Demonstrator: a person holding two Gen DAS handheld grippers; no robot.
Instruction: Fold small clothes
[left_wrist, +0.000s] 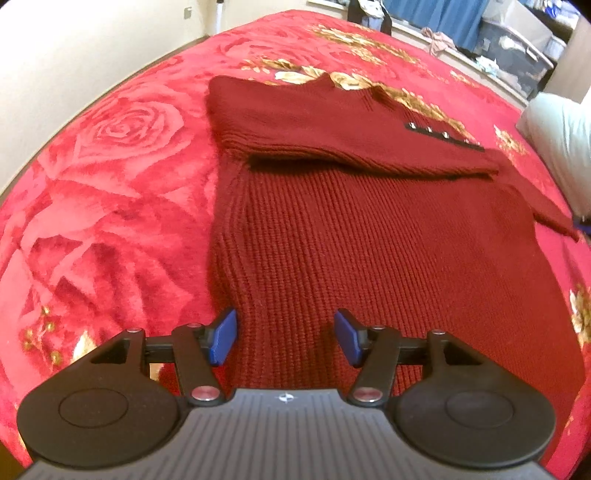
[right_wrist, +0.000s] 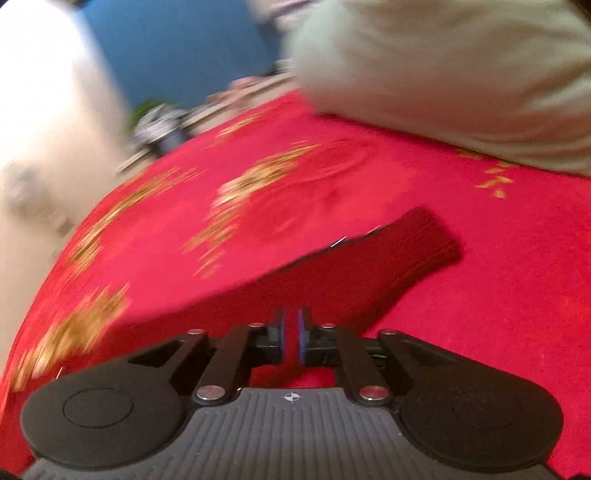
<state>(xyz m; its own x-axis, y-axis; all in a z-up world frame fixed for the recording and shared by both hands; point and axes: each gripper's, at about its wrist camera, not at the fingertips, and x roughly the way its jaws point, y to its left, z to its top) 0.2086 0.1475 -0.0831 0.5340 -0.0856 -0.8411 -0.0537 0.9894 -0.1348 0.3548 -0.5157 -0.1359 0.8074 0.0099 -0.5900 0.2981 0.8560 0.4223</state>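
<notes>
Maroon knit, ribbed and thick, the sweater (left_wrist: 369, 229) lies flat on the bed's red rose-patterned blanket (left_wrist: 103, 206), its long axis running straight away from the left gripper (left_wrist: 286, 338) toward the far edge of the bed. 1 sleeve is folded across the chest as a band lying crosswise to that axis, with a dark strip of metal studs (left_wrist: 443, 137) along it toward the right side.

Left gripper: jaws wide apart, holding nothing, its 2 blue pads (left_wrist: 223, 338) poised above the near hem, the left pad close to the sweater's left edge.

Right gripper (right_wrist: 291, 341): jaws drawn almost together with only a thin slit between them. That view is blurred, and I cannot tell whether cloth is pinched there. Ahead of it the other sleeve (right_wrist: 388, 266) reaches out to the right, its cuff toward the pale pillow (right_wrist: 461, 74) at the bed's far right.

My reading is that this sleeve has yet to be laid across. The right gripper is the nearer one, and the fold would swing crosswise over the body while the left one waits at the hem.
</notes>
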